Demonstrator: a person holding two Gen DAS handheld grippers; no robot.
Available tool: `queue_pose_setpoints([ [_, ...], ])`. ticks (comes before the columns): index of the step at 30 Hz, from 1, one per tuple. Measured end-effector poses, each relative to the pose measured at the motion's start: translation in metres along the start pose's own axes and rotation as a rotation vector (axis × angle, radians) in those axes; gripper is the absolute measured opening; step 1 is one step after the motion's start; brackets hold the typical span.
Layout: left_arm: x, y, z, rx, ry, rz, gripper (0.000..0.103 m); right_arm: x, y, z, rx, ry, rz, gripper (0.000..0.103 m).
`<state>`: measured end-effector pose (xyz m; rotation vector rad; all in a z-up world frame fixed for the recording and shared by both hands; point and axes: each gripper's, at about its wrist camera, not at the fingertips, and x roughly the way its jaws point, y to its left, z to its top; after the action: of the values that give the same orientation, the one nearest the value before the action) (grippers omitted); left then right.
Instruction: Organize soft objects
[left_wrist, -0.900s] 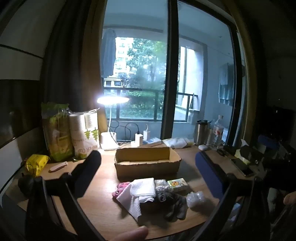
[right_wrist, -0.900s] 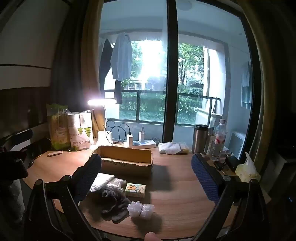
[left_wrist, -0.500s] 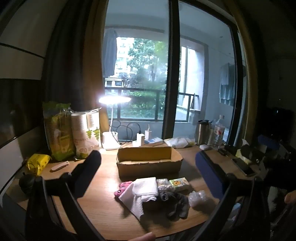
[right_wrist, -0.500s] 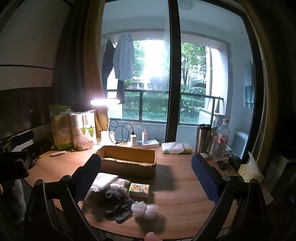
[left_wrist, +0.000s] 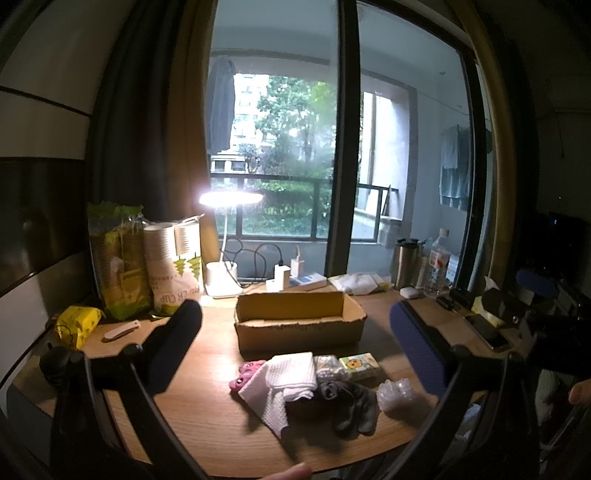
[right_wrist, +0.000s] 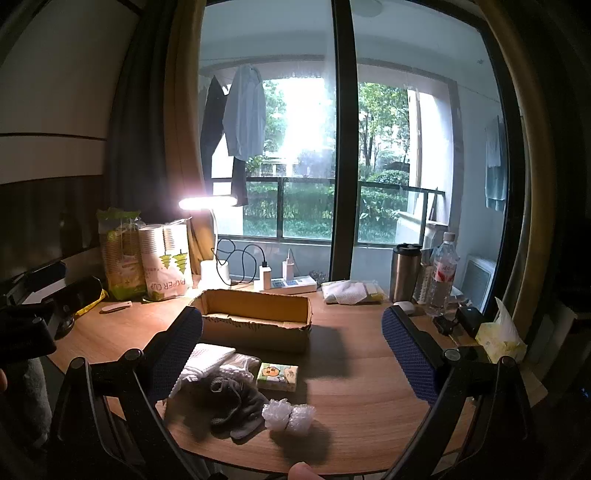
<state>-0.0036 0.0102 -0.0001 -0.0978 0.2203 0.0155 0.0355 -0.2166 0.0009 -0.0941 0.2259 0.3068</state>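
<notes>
A pile of soft things lies near the table's front edge: a white waffle cloth (left_wrist: 286, 384) (right_wrist: 205, 360), a pink plush toy (left_wrist: 245, 373), grey socks (left_wrist: 351, 406) (right_wrist: 236, 402), a tissue pack with a cartoon (left_wrist: 359, 365) (right_wrist: 277, 376) and crumpled bubble wrap (left_wrist: 397, 395) (right_wrist: 289, 414). An open cardboard box (left_wrist: 299, 325) (right_wrist: 255, 325) stands just behind the pile. My left gripper (left_wrist: 295, 332) is open and empty, held above the pile. My right gripper (right_wrist: 291, 339) is open and empty, above the table right of the pile.
At the back stand a lit desk lamp (left_wrist: 225, 229), paper cup packs (left_wrist: 173, 266), a power strip (right_wrist: 291, 284), a white cloth (right_wrist: 347, 291), a steel flask (right_wrist: 406, 271) and a water bottle (right_wrist: 443, 273). A yellow pack (left_wrist: 75, 325) lies at left, a phone (left_wrist: 487, 332) at right.
Both grippers have drifted slightly left and closer, so the table contents sit a little further right in both views. Nothing on the table has moved; both grippers stay open.
</notes>
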Motion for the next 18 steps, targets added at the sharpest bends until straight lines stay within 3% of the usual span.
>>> queue_pose_setpoints([
  [18,0.0017,-0.0032,0.001,0.002,0.012,-0.009,0.103,0.0003,-0.0025,-0.0012,0.009,0.012,-0.005,0.099],
])
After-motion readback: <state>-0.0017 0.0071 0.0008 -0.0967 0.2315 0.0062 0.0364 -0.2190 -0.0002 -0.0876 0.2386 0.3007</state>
